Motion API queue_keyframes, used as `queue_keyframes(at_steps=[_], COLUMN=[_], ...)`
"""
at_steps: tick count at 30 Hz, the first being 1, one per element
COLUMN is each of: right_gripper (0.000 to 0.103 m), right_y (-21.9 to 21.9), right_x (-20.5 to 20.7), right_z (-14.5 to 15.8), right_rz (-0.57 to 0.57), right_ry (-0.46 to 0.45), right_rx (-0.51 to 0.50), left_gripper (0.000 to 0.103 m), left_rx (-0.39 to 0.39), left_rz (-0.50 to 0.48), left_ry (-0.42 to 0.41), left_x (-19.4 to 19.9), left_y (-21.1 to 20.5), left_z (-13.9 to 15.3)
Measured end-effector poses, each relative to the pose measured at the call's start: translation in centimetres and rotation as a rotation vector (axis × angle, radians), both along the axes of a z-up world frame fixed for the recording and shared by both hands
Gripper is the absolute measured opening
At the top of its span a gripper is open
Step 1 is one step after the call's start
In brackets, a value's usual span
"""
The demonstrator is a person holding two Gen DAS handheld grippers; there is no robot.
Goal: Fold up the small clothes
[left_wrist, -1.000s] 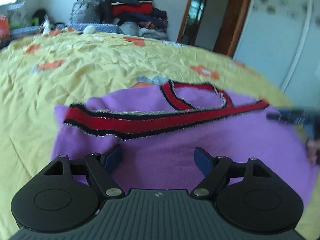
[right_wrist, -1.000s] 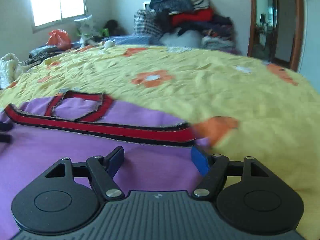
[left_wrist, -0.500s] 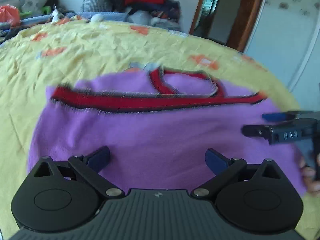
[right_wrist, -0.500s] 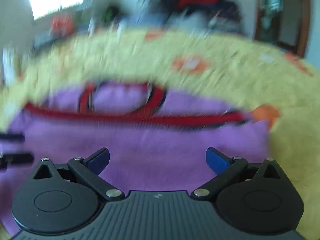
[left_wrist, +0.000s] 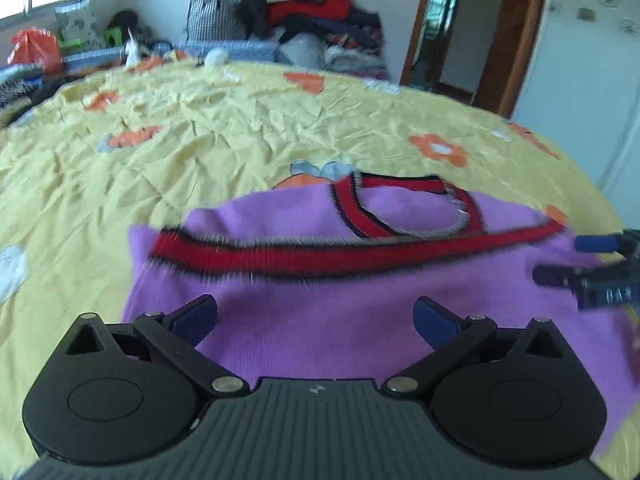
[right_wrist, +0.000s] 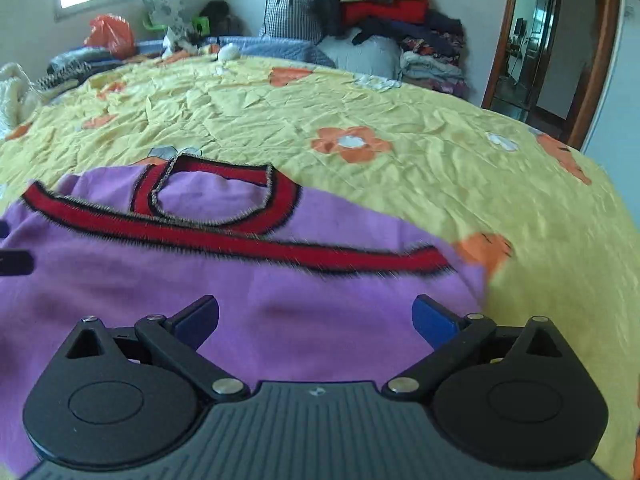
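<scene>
While the purple top [left_wrist: 360,320] lies flat on the yellow bed [left_wrist: 200,140], just ahead at 12 o'clock, the left gripper [left_wrist: 316,316] and right gripper [right_wrist: 316,316] are wide apart and hold nothing, with only cloth showing between their jaws.

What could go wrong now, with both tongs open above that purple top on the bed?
The fold could come undone: both the left tongs and right tongs stand open with nothing between them, so nothing pins the purple top. Its red trim band already lies slanted, so the fold may end up uneven. The yellow bedsheet is wrinkled, so a low pinch might catch it along with the top.
</scene>
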State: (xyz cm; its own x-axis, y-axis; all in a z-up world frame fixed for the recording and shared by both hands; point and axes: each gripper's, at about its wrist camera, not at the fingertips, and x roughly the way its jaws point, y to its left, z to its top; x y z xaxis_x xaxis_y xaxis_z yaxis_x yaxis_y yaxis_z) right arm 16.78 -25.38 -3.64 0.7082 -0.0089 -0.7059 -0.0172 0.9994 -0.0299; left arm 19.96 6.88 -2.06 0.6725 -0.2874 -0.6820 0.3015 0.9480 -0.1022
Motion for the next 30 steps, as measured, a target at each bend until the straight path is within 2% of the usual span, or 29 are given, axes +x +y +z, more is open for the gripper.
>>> queue_keyframes(at_steps=[2, 3, 4, 6, 7, 9, 11, 13, 16, 19, 20, 21, 23, 27, 30], right_gripper=[0.103, 0.103, 0.103, 0.103, 0.103, 0.103, 0.103, 0.103, 0.103, 0.103, 0.103, 0.103, 0.103, 0.103, 0.103], right_y=[-0.2, -1.1, -2.8, -5.1, -5.6, -5.5, -4.5, -2.7, -0.2, 1.7, 1.6, 0.8, -0.3, -1.3, -0.7], right_x=[2.7, 3.6, 3.9, 3.2, 2.7, 1.9, 0.4, -2.0, -4.6, -6.5, -7.4, -8.4, -10.1, -11.5, -12.0], right_z=[-1.3, -2.2, -2.4, -2.5, -2.7, -2.3, -0.8, 0.5, 0.3, -1.8, -2.5, -2.7, -2.9, -2.0, -1.1], right_rz=[-0.029, -0.055, -0.071, -0.127, -0.115, -0.131, -0.147, -0.096, -0.030, -0.014, -0.010, -0.018, -0.037, -0.077, -0.092], right_ry=[0.054, 0.084, 0.097, 0.083, 0.065, 0.074, 0.068, 0.021, 0.020, 0.057, 0.035, 0.007, 0.007, 0.040, 0.010], right_rx=[-0.030, -0.032, 0.054, 0.051, 0.056, 0.049, 0.035, 0.050, 0.083, 0.003, -0.012, 0.014, -0.010, 0.008, 0.016], left_gripper=[0.103, 0.103, 0.103, 0.103, 0.103, 0.101, 0.103, 0.103, 0.103, 0.103, 0.103, 0.103, 0.103, 0.103, 0.103], left_rx=[0.051, 0.073, 0.115, 0.097, 0.099, 0.061, 0.007, -0.002, -0.020, 0.097, 0.109, 0.128, 0.122, 0.100, 0.075], left_rz=[0.073, 0.087, 0.092, 0.088, 0.091, 0.115, 0.094, 0.070, 0.104, 0.135, 0.142, 0.144, 0.159, 0.197, 0.208], left_ry=[0.069, 0.046, 0.026, 0.028, 0.041, 0.055, 0.048, 0.040, 0.087, 0.030, 0.029, 0.029, 0.047, 0.049, 0.057], left_x=[2.9, 3.6, 4.0, 4.3, 4.2, 2.9, -0.2, -3.3, -6.4, -8.7, -9.2, -9.7, -10.4, -11.5, -12.4], left_y=[0.3, 0.7, 1.1, 2.0, 2.1, 2.5, 2.5, 1.7, 0.8, -0.9, -1.1, -1.3, -0.9, 0.3, 0.9], left_z=[-1.6, -2.1, -2.5, -2.4, -2.1, -1.2, 0.0, 0.4, -0.8, -2.0, -2.2, -2.2, -2.0, -1.2, -0.8])
